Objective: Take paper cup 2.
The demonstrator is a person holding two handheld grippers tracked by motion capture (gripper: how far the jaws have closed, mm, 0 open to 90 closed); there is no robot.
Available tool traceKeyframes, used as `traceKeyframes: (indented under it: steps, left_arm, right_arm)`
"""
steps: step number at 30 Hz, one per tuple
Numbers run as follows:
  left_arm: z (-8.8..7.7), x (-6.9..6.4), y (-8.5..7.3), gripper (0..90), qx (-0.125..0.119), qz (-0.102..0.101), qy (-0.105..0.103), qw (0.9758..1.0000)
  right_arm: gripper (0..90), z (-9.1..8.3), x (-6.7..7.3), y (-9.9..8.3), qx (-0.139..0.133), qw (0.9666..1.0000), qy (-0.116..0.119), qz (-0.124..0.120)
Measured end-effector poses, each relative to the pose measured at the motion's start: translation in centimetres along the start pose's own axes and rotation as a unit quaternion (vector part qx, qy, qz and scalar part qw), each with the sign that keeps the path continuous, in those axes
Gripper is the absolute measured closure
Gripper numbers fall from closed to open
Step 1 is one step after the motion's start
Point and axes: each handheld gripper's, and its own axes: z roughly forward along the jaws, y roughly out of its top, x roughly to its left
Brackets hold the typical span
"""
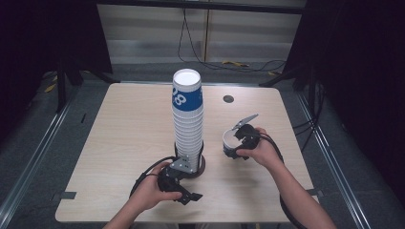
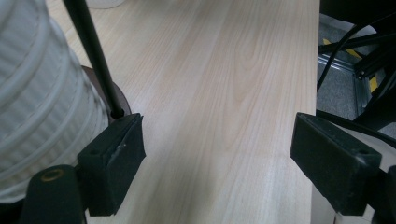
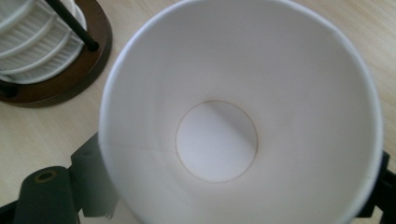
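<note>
the high view looks forward and down over the whole table [image 1: 124,124] from the person's side. the left gripper view sits low and close, looking along the tabletop beside the cup stack [image 2: 37,93]. the right gripper view stares straight into a paper cup [image 3: 219,140] at close range. all three views share the stack and its brown base [image 3: 88,70].

Both forearms are bare, with no sleeves in sight. Each hand carries a black gripper: the left gripper [image 1: 187,194] bears a grey three-cornered plate [image 1: 183,165] dotted with small screws, the right gripper [image 1: 240,142] a similar grey plate. Black cables trail from both. The jaws carry thick, blocky matte-black pads [image 2: 112,161].
</note>
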Motion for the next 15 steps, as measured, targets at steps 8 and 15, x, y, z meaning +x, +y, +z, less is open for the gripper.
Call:
traceKeyframes:
  steps: [8, 15]
  left_arm:
    - [-1.3, 0.3, -0.7, 17.5, -0.002, -0.008, 0.010, 0.9999]
    - [-2.7, 0.7, -0.9, 17.5, 0.006, -0.011, 0.016, 0.9998]
  right_arm:
    - [13.2, -2.3, -0.5, -1.3, -0.005, 0.9998, 0.005, 0.017]
    - [13.2, -4.6, -0.6, -2.0, -0.005, 0.9998, 0.008, 0.015]
